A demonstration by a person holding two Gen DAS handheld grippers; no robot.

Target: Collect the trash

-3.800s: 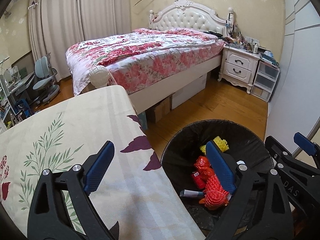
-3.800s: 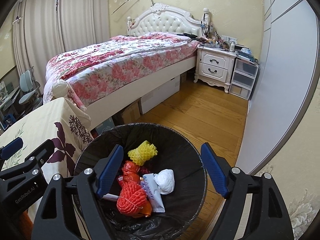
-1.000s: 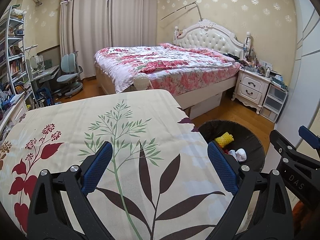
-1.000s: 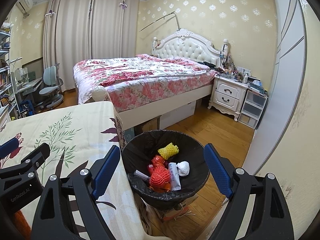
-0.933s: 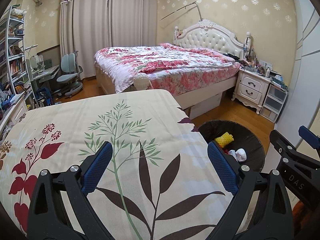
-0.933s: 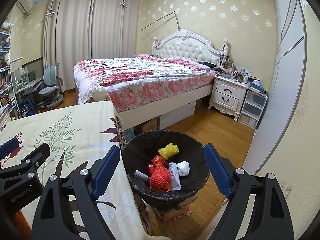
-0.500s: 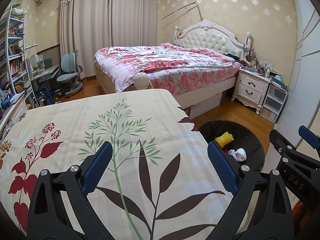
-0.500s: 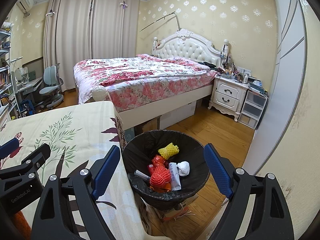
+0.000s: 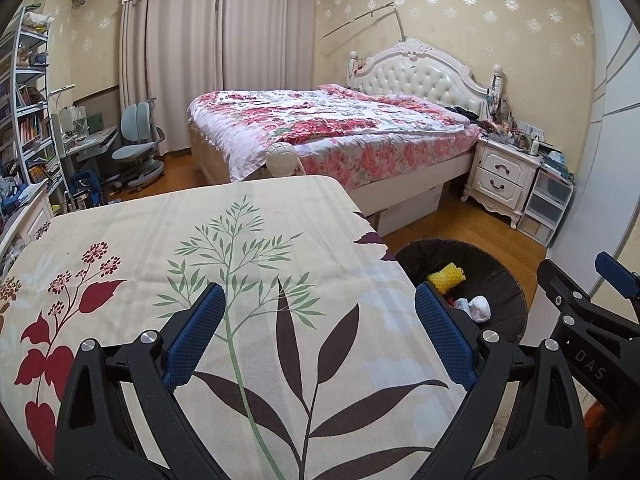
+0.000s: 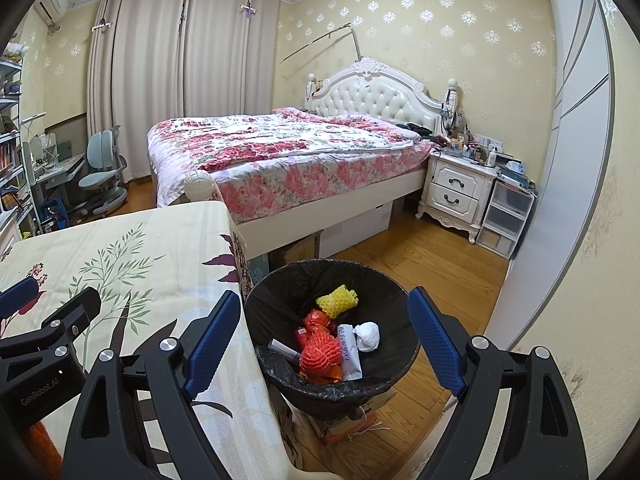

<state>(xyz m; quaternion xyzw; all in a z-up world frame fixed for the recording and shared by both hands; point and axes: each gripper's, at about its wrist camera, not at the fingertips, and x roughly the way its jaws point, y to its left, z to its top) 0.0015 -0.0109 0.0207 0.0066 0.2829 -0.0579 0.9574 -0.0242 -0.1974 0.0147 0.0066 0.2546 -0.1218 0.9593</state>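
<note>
Trash bin (image 10: 280, 300) just beyond right gripper (image 10: 324, 336), right of left gripper (image 9: 320, 326); both spread, empty.

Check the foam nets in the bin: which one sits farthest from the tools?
The yellow foam net, alone at the far side of the bin; the orange-red nets pile nearer.

Premises: a home bedroom, evidenced by floral-quilted bed (image 10: 288, 156) far centre, nightstand (image 10: 456, 192) right, drawn curtains (image 10: 180, 76) far left.

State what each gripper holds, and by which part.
Nothing: the left gripper and right gripper both stand open and empty.
</note>
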